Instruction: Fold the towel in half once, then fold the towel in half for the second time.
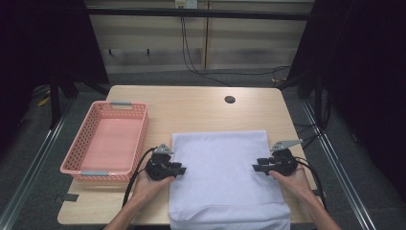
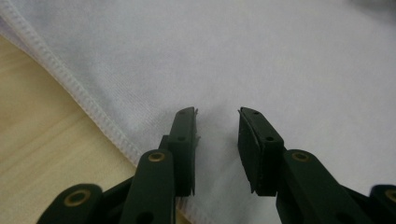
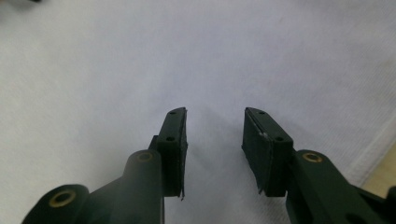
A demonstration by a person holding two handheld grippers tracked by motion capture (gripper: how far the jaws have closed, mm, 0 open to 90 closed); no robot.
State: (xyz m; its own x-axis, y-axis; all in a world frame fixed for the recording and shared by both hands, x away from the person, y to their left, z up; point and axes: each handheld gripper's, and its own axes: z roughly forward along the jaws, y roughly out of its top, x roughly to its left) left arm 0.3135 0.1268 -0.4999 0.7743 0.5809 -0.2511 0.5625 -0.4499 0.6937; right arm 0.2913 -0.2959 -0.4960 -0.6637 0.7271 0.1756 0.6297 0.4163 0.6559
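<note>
A white cloth (image 1: 225, 177) lies folded flat on the near middle of the wooden surface (image 1: 191, 103), its near edge hanging over the front. A person holds the left hand-held gripper (image 1: 181, 169) at the cloth's left edge and the right hand-held gripper (image 1: 255, 167) at its right edge, both pointing inward. Each has its jaws partly open above the fabric, gripping nothing. A pink basket (image 1: 73, 158) sits empty at the left, just beside the cloth. Likely risks: the jaws may pinch only the top layer, so the fold pulls apart when lifted; uneven grips on the two sides could skew the cloth; and the overhanging edge could drag the cloth off the surface. No brand, label or writing can be read anywhere.
</note>
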